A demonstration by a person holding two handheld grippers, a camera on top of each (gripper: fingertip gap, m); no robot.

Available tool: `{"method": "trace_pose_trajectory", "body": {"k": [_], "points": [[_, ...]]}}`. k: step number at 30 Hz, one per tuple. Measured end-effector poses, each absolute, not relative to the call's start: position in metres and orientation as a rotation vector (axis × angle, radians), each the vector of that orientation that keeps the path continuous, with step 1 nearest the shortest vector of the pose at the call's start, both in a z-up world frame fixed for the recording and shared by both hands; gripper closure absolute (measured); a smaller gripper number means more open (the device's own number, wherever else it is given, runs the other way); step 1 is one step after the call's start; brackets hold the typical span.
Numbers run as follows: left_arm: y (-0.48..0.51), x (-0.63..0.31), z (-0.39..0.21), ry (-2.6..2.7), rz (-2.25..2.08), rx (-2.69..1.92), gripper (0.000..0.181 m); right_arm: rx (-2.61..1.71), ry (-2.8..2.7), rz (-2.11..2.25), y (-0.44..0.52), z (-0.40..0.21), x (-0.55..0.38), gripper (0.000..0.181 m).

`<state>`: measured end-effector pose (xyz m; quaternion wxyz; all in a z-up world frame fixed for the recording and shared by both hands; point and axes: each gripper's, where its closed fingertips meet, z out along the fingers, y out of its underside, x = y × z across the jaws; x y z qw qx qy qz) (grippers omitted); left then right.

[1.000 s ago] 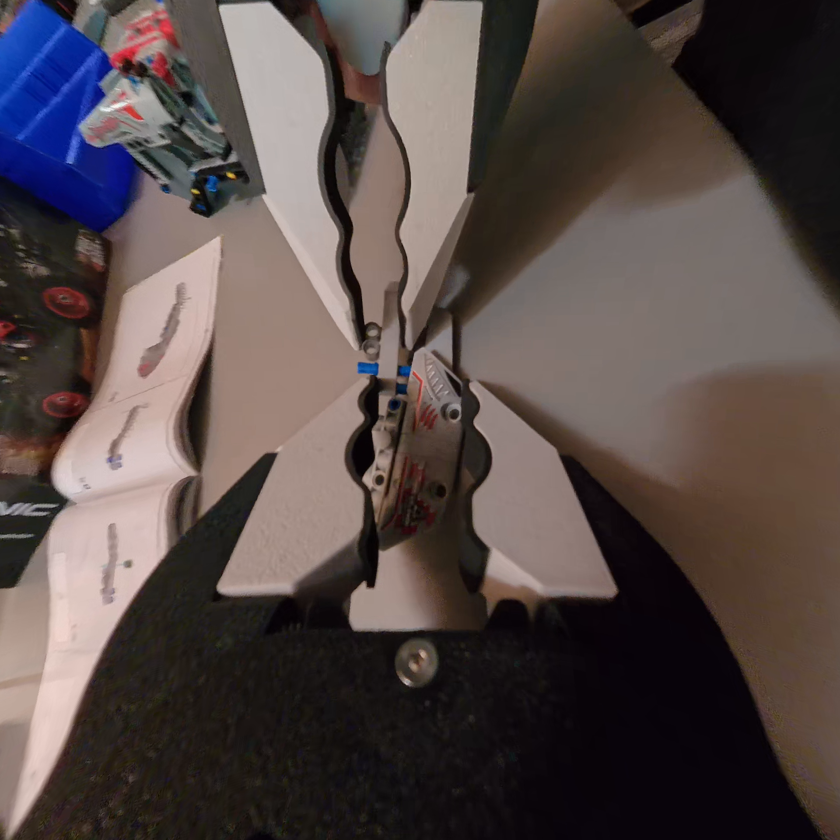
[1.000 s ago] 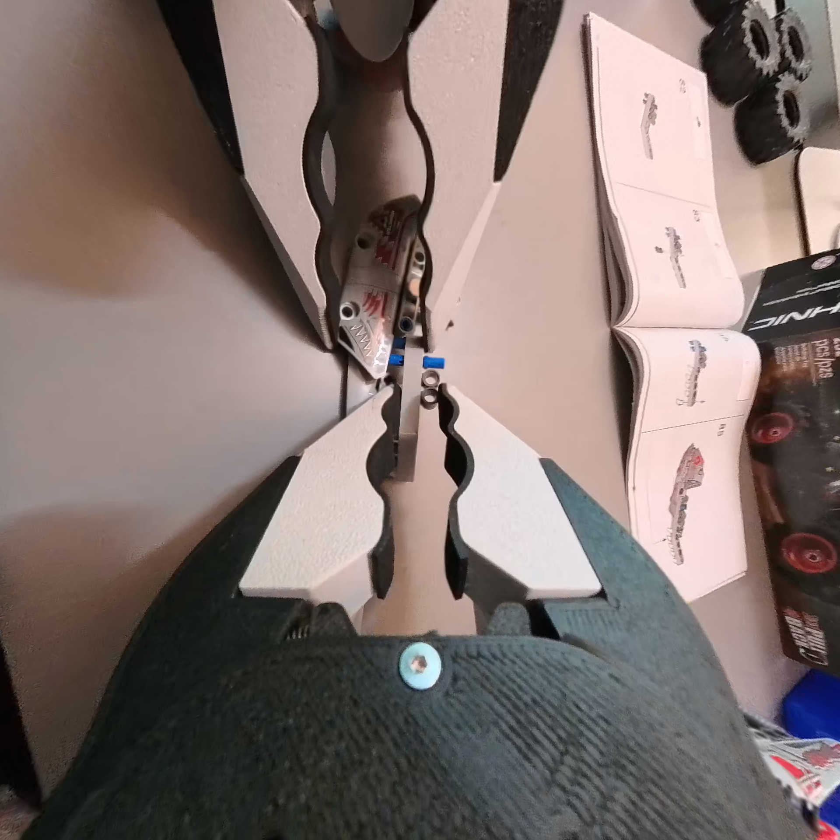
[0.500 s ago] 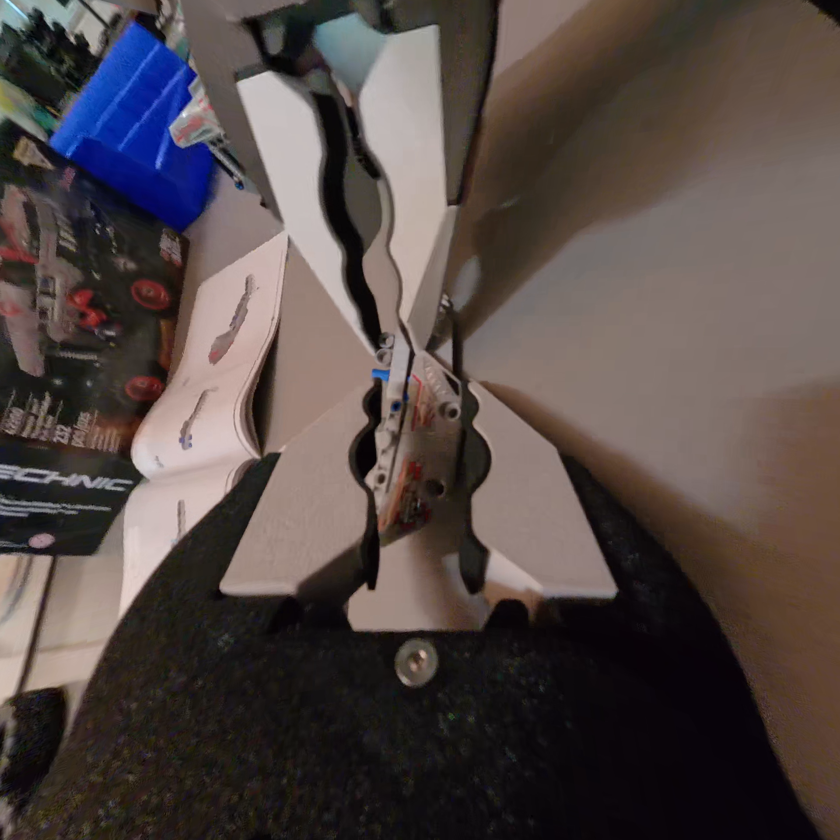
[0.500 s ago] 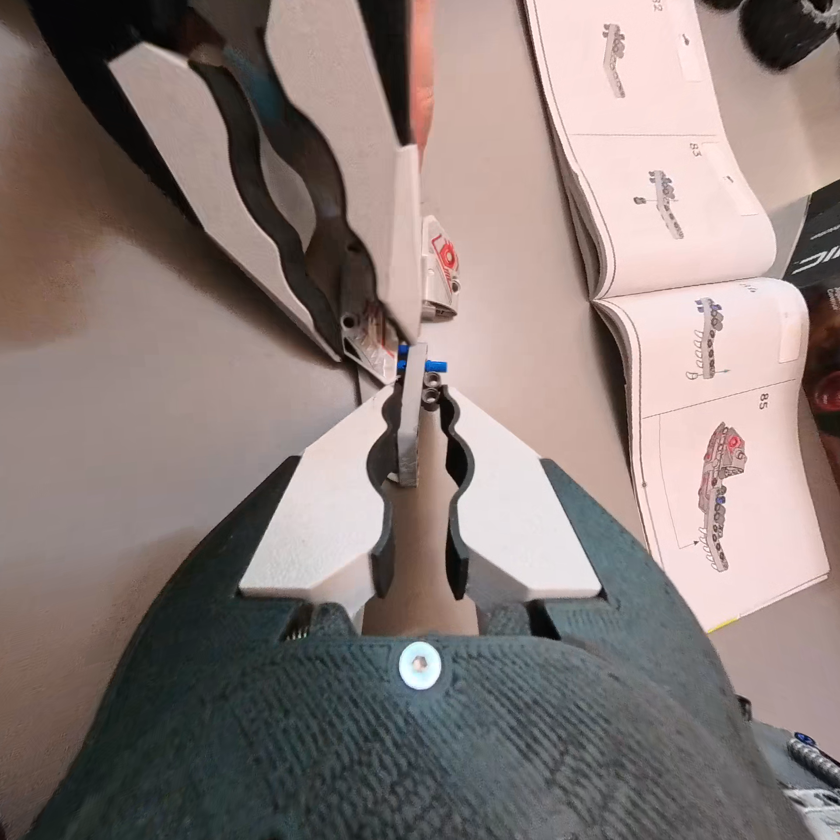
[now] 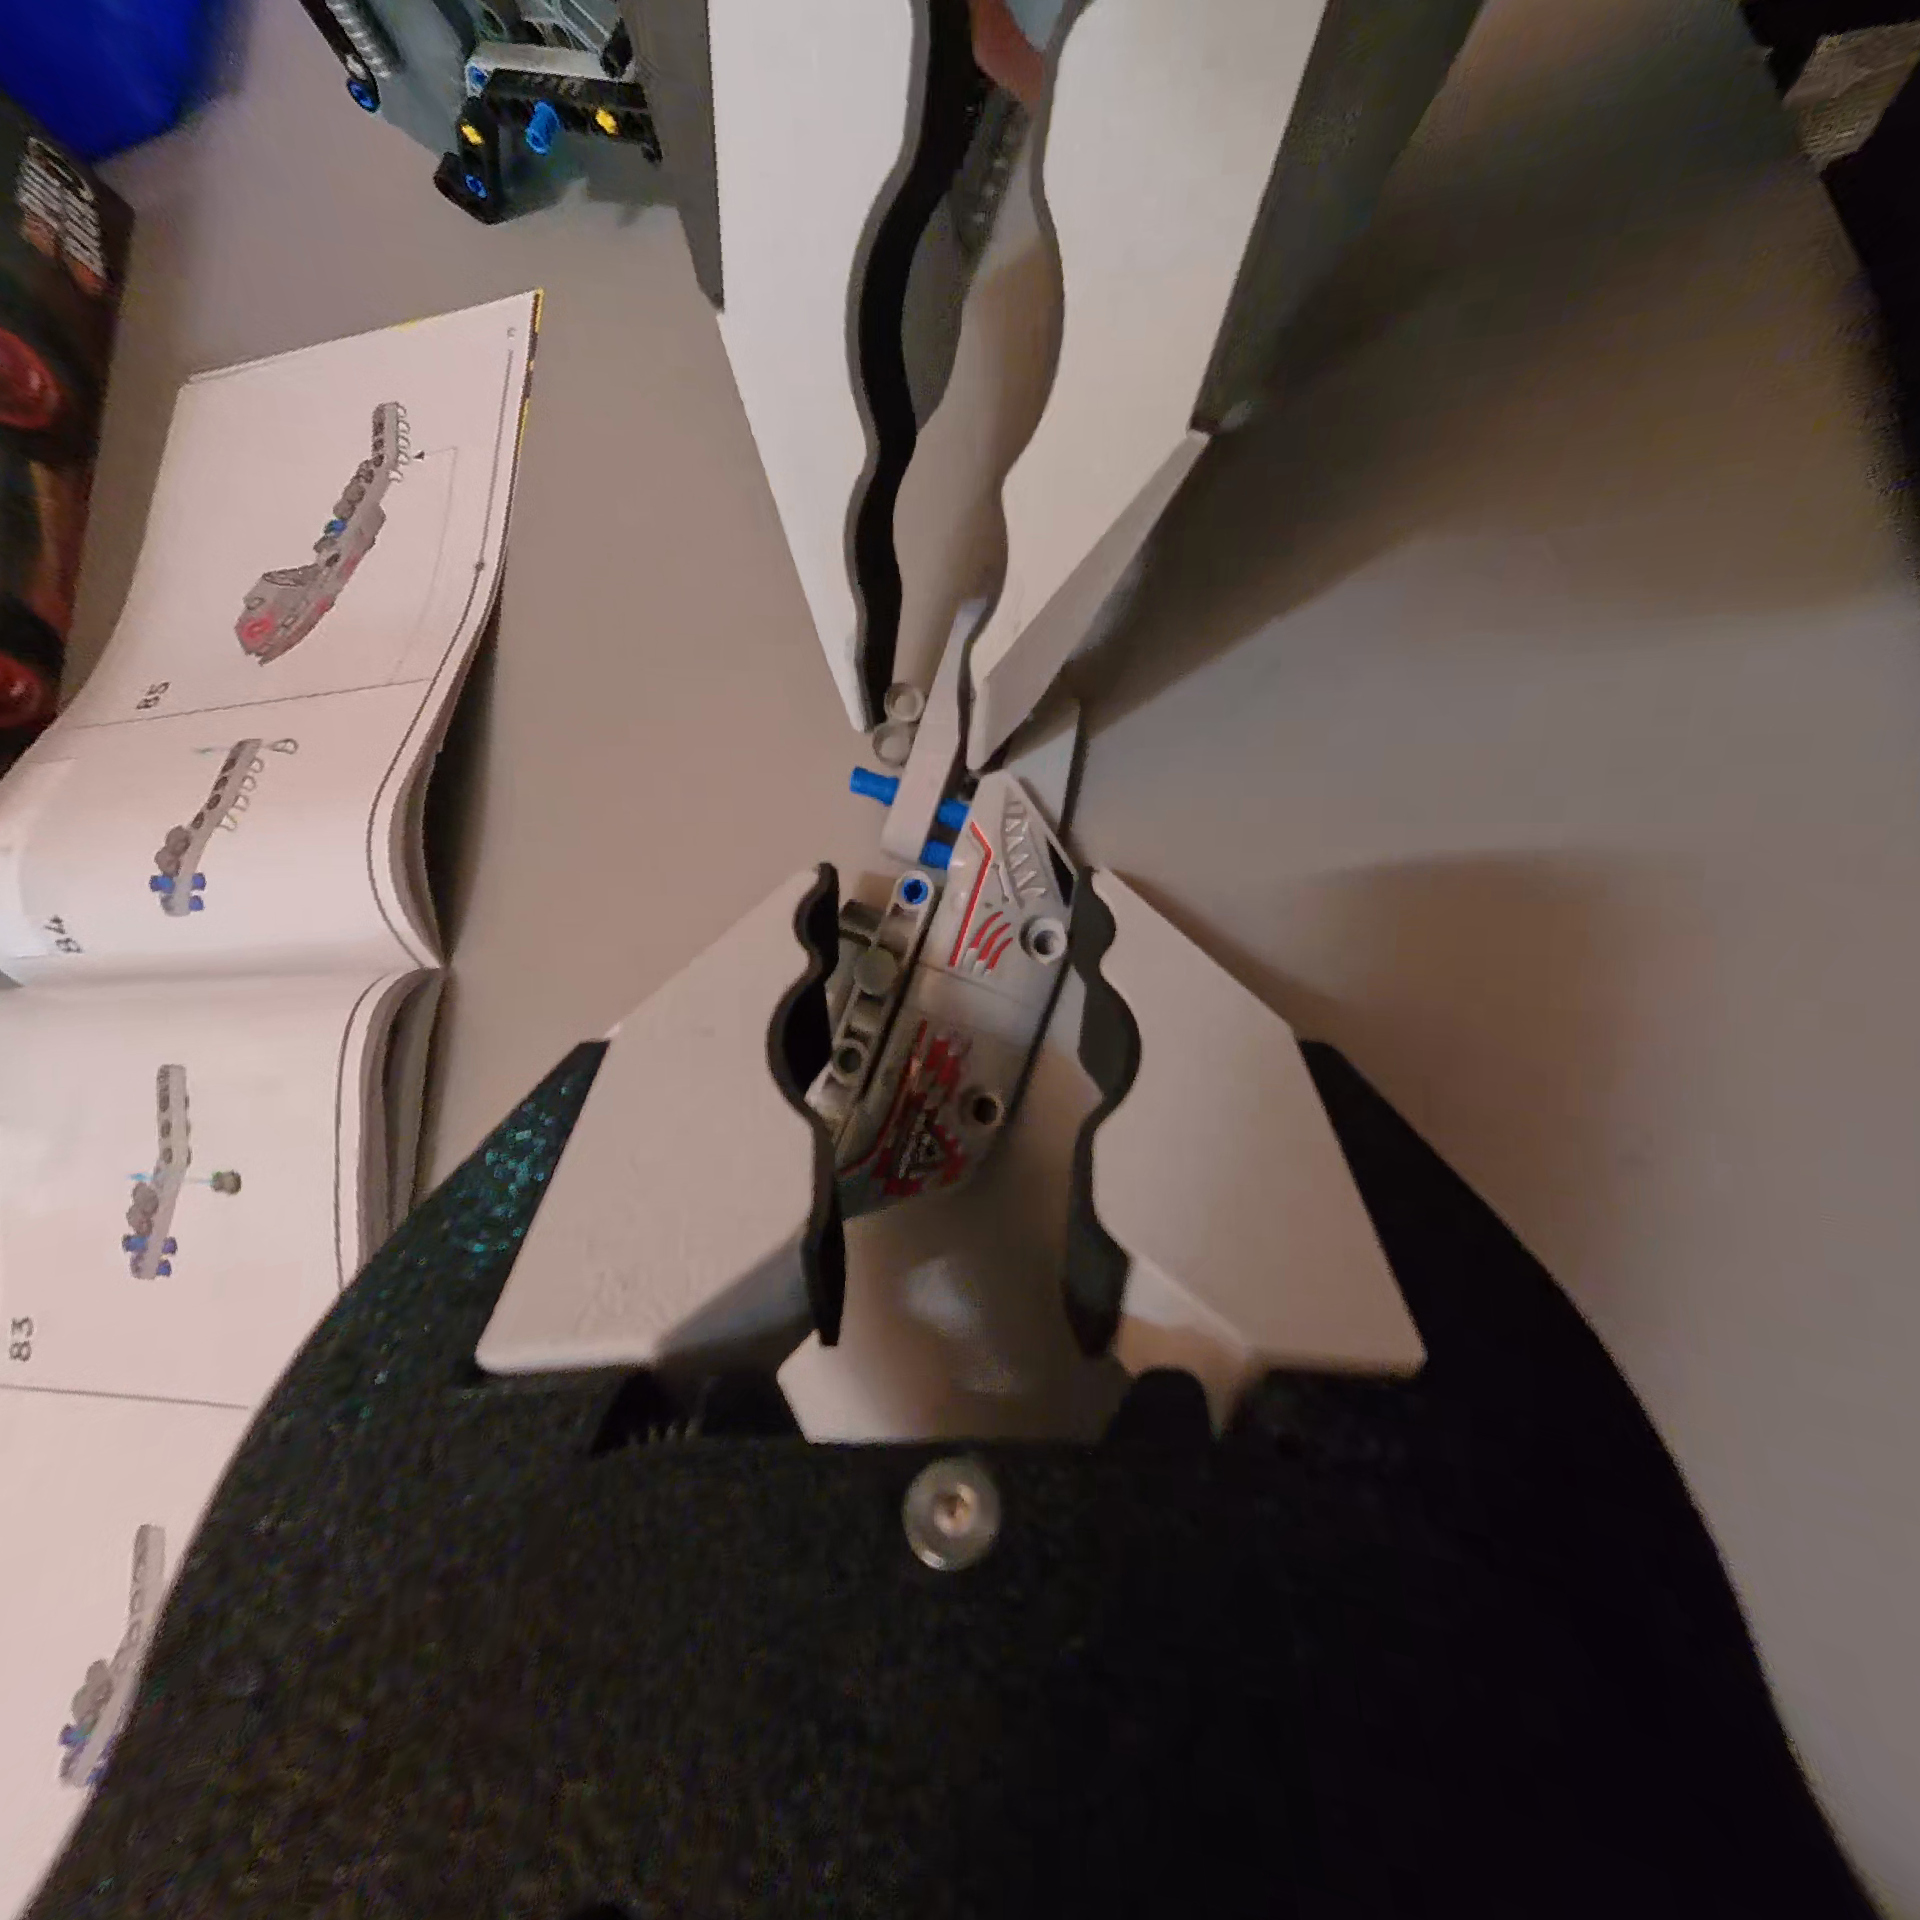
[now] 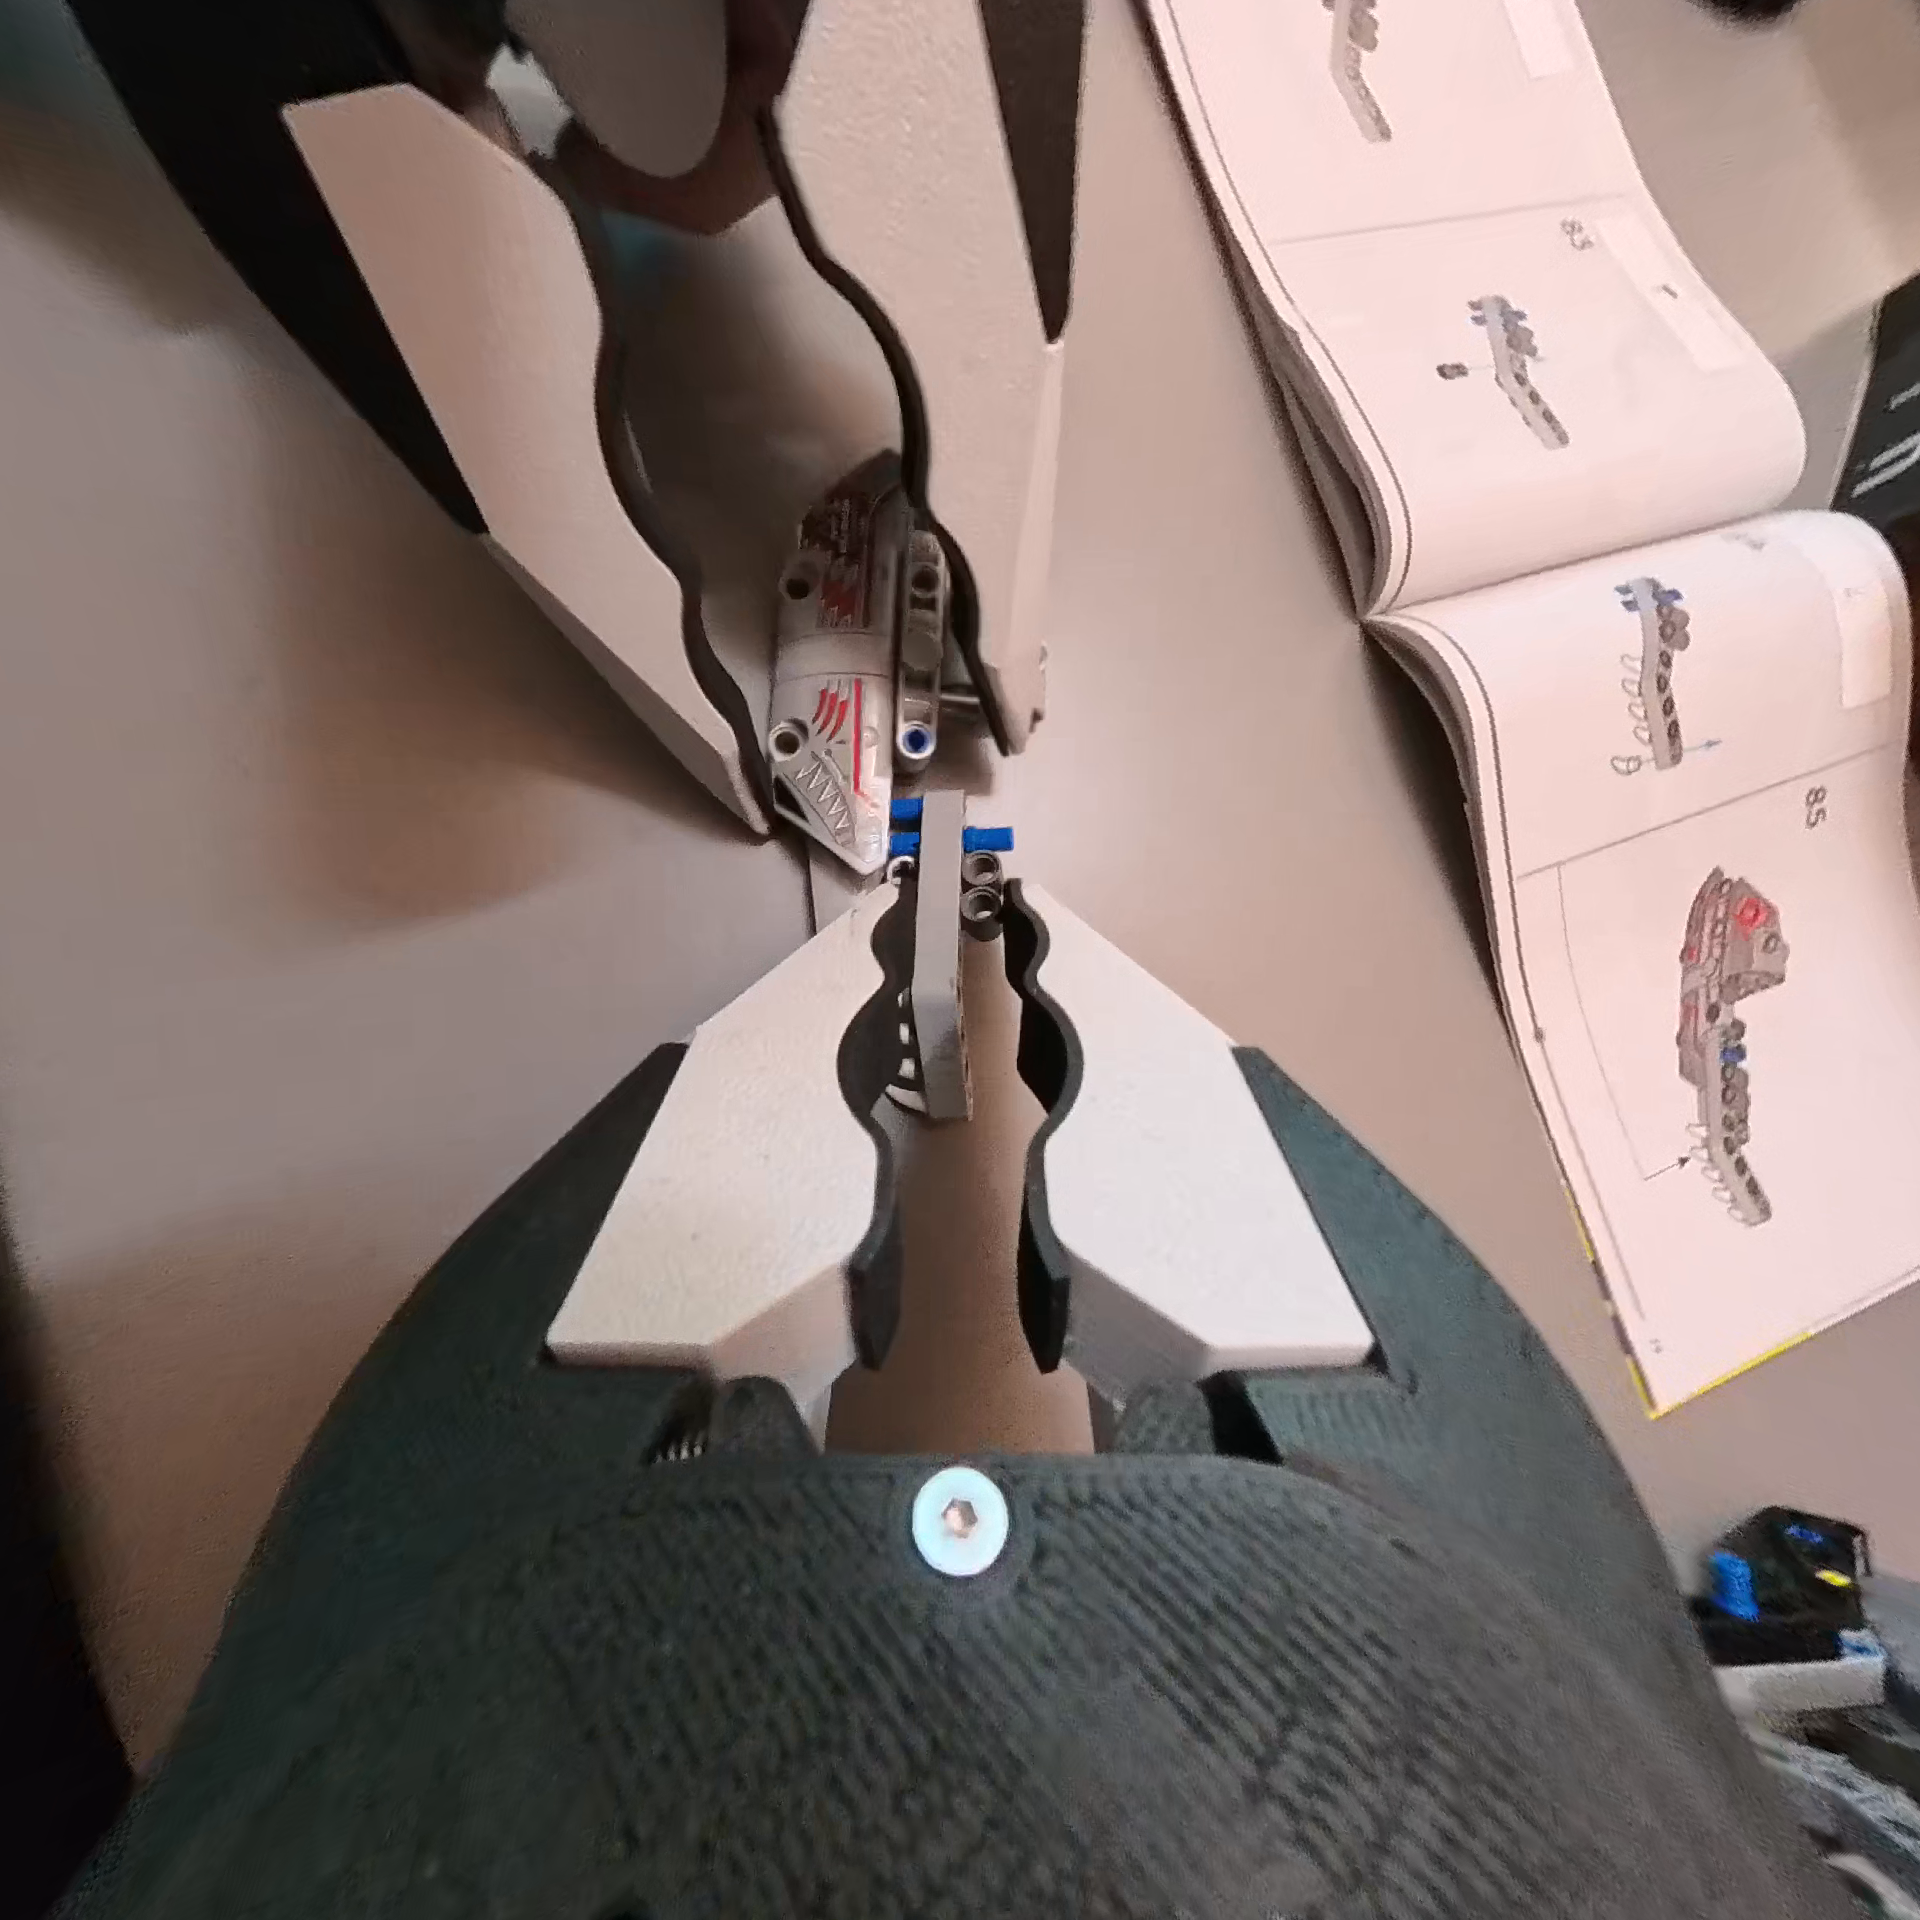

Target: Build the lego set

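Note:
My left gripper [image 5: 951,894] is shut on a grey panel assembly [image 5: 935,1049] with red decals, held above the table. My right gripper [image 6: 951,909] is shut on a light grey beam [image 6: 940,987] with blue pins [image 6: 906,836] and dark connectors at its far end. The two grippers face each other tip to tip. The beam's pin end [image 5: 925,790] touches the nose of the panel assembly [image 6: 831,748]. Whether the pins sit in the panel's holes is hidden. The right gripper [image 5: 930,722] shows opposite in the left wrist view, the left gripper [image 6: 894,769] in the right wrist view.
An open instruction booklet [image 5: 291,644] lies on the beige table [image 5: 1455,727], also in the right wrist view [image 6: 1558,623]. A partly built model [image 5: 540,104], a blue bin [image 5: 94,62] and the set's box [image 5: 47,312] are beyond it. Loose parts [image 6: 1766,1600] lie near me.
Both grippers tilted half a second ago and have swung back to face each other squarely. The beam's pin end stays against the panel's nose. Both grips are unchanged.

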<state>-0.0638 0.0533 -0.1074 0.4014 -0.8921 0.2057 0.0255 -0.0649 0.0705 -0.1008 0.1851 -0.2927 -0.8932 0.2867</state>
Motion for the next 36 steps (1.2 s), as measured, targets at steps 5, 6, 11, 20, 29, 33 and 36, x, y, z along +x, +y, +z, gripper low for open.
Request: {"method": "trace_pose_trajectory", "body": {"k": [5, 6, 11, 20, 29, 33, 36], "points": [[0.052, -0.061, -0.107, 0.561, 0.092, -2.242, 0.147, -0.99, -2.454, 0.847, 0.081, -0.099, -0.066, 0.167], [0.053, -0.062, -0.107, 0.569, 0.1, -2.25, 0.146, -1.01, -2.455, 0.85, 0.083, -0.1, -0.065, 0.167], [0.054, -0.063, -0.107, 0.605, 0.102, -2.273, 0.143, -1.174, -2.407, 1.008, 0.079, -0.089, -0.065, 0.167], [0.054, -0.063, -0.107, 0.612, 0.08, -2.23, 0.145, -1.453, -2.404, 1.198, 0.076, -0.095, -0.065, 0.167], [0.054, -0.06, -0.108, 0.598, 0.029, -2.208, 0.144, -1.399, -2.469, 1.119, 0.071, -0.101, -0.06, 0.167], [0.053, -0.058, -0.108, 0.595, 0.015, -2.194, 0.145, -1.279, -2.474, 1.089, 0.071, -0.099, -0.059, 0.167], [0.053, -0.057, -0.108, 0.592, -0.001, -2.195, 0.145, -1.153, -2.483, 1.08, 0.07, -0.099, -0.059, 0.167]]}}
